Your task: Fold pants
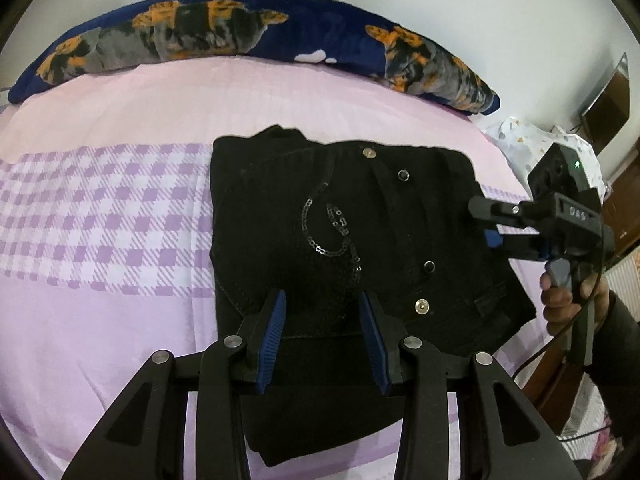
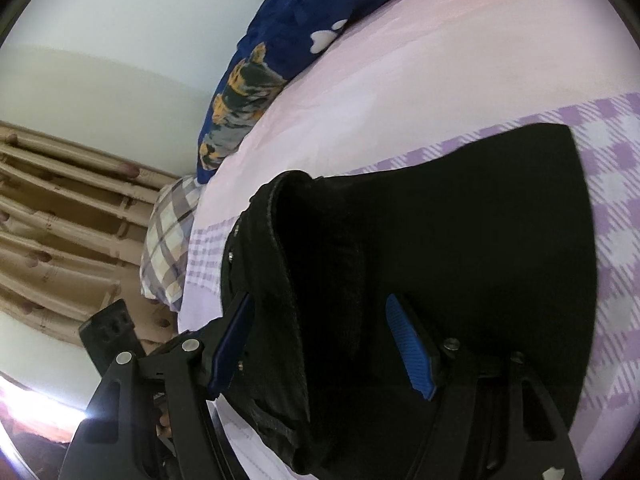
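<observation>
Black pants with sequins and metal rivets lie folded into a compact stack on the bed. My left gripper hovers over the stack's near edge. Its blue pads stand apart with nothing pinched between them. My right gripper comes in at the stack's right edge, held by a hand. In the right wrist view the thick folded edge of the pants lies between the jaws of the right gripper. The blue pad shows bare, so the fabric is not pressed.
The bed has a pink and purple checked sheet. A long dark blue cushion with orange and grey print lies along the far edge. A checked pillow and beige curtains are beyond the bed's side.
</observation>
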`<state>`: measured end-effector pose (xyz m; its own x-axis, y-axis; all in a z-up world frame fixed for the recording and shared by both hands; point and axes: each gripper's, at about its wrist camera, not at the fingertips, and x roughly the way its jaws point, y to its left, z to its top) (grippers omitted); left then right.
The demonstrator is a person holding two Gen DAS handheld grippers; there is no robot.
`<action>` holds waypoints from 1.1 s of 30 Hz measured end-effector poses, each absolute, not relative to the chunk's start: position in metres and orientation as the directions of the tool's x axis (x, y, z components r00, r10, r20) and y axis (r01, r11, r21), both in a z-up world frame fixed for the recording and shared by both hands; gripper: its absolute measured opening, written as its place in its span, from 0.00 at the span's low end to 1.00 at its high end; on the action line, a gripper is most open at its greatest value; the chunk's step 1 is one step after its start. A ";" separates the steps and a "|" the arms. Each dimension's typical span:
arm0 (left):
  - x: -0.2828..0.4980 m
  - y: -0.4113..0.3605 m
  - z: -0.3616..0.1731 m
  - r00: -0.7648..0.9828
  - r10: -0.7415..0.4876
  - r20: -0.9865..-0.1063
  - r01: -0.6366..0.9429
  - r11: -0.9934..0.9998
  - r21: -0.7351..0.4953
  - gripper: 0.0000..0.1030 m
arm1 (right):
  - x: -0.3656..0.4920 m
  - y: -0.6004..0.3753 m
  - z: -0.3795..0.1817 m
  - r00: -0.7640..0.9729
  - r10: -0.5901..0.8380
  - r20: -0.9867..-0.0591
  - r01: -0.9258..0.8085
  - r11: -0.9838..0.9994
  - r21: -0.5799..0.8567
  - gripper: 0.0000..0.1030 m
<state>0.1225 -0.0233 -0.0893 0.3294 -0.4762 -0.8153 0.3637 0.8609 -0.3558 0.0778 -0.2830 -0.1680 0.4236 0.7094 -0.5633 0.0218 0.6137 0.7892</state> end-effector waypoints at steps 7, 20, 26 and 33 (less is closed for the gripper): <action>0.124 -0.027 -0.094 0.323 -0.473 -0.820 0.357 0.863 -0.357 0.39 | 0.086 -0.269 -0.179 0.371 0.756 -0.540 -0.010 0.585 0.811 0.25; 0.124 -0.032 -0.097 0.335 -0.449 -0.828 0.364 0.872 -0.326 0.39 | 0.080 -0.264 -0.177 0.412 0.718 -0.561 0.020 0.609 0.793 0.27; 0.124 -0.033 -0.098 0.346 -0.441 -0.828 0.364 0.877 -0.315 0.39 | 0.082 -0.257 -0.171 0.413 0.670 -0.617 0.065 0.654 0.754 0.27; 0.127 -0.026 -0.093 0.335 -0.464 -0.820 0.342 0.871 -0.352 0.39 | 0.078 -0.248 -0.137 0.434 0.636 -0.638 0.061 0.686 0.725 0.13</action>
<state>0.1267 -0.0258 -0.0925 0.3352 -0.4635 -0.8202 0.3424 0.8710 -0.3523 0.0784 -0.2476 -0.1375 0.4343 0.6360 -0.6379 0.0614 0.6856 0.7254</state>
